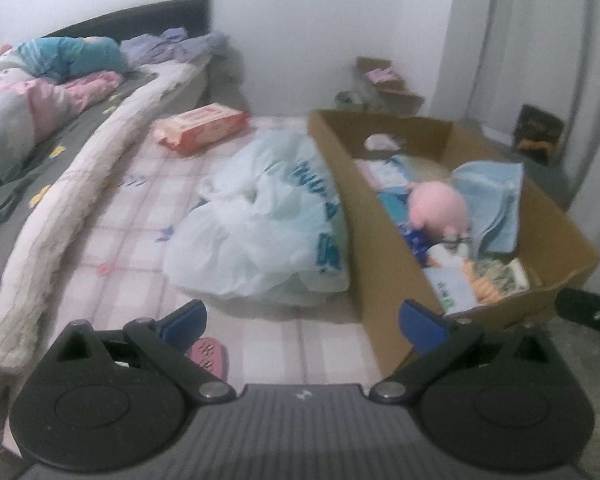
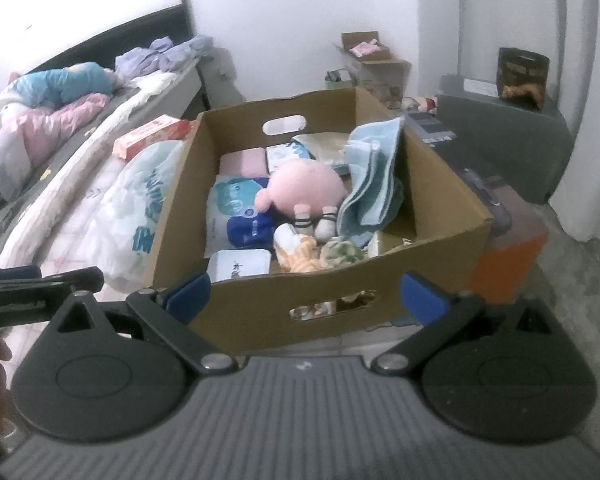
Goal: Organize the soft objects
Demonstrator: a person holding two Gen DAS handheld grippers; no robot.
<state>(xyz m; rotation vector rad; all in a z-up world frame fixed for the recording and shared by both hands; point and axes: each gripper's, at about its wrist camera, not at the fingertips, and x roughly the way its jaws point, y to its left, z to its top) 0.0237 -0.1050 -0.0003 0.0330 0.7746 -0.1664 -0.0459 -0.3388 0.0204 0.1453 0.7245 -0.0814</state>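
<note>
A brown cardboard box point(image 2: 236, 308) stands on the floor mat beside the bed; it also shows in the left wrist view point(image 1: 380, 264). Inside lie a pink plush toy point(image 2: 304, 188), a light blue towel point(image 2: 374, 176) draped on the right wall, tissue packs point(image 2: 236, 208), an orange knitted toy point(image 2: 304, 258) and a small tin point(image 2: 240, 266). My right gripper point(image 2: 304, 300) is open and empty in front of the box's near wall. My left gripper point(image 1: 302, 322) is open and empty, low over the checked mat, left of the box.
A white plastic bag point(image 1: 260, 220) lies against the box's left side. A red tissue pack point(image 1: 204, 124) and a pink slipper point(image 1: 208, 354) lie on the mat. The bed point(image 1: 40, 152) with bedding is at left. A grey cabinet point(image 2: 500, 132) and an orange case point(image 2: 508, 248) stand right.
</note>
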